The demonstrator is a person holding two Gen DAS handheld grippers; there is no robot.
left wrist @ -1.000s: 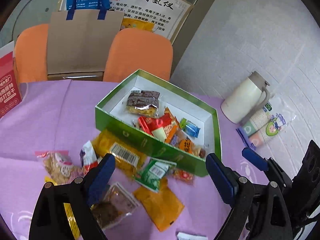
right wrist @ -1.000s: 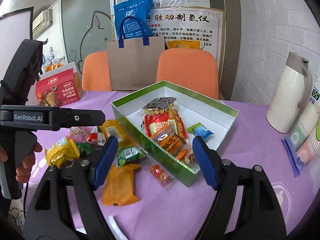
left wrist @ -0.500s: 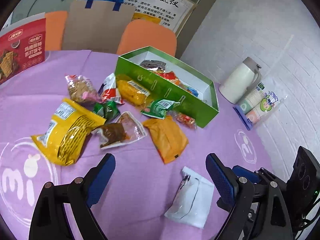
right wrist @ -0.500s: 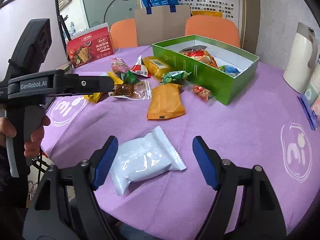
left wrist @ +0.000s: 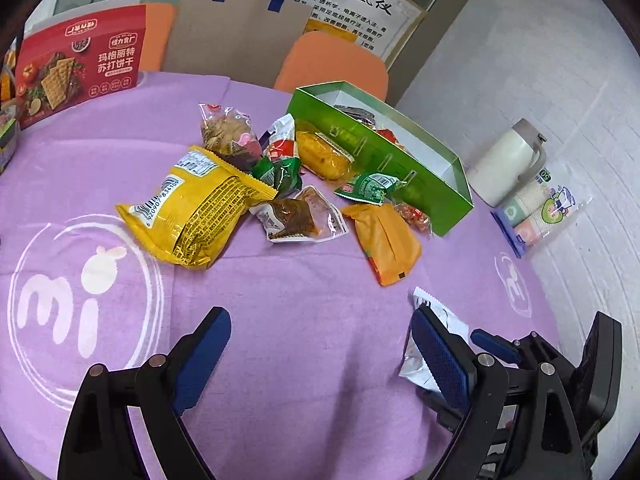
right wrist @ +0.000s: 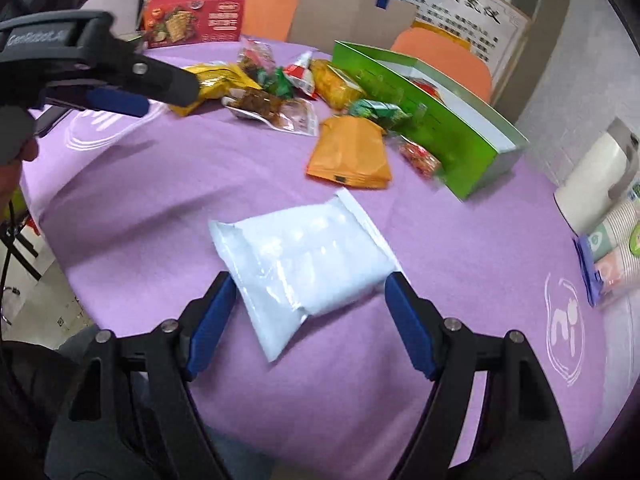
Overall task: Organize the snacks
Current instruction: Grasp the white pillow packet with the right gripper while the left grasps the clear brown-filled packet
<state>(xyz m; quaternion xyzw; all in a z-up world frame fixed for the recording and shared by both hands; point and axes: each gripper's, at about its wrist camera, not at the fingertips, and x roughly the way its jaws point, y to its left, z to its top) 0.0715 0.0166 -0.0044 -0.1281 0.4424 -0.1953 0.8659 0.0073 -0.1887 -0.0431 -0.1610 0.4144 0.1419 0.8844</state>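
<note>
Left wrist view: left gripper (left wrist: pixel 316 350) open, hovering over the purple tablecloth (left wrist: pixel 120 152), nothing between its fingers. Loose snacks lie beside the green box (left wrist: pixel 400 168): big yellow bag (left wrist: pixel 196 208), orange packet (left wrist: pixel 386 242), green packet (left wrist: pixel 370 188). White packet (left wrist: pixel 418 364) partly hidden behind the right finger.

Right wrist view: right gripper (right wrist: pixel 310 322) open, blue pads either side of the white packet (right wrist: pixel 306 266); contact unclear. Packet is plain white, glossy, puffy, crimped at the ends, lying flat near the table edge, apart from the pile. Left gripper (right wrist: pixel 116 100) shows at top left.
</note>
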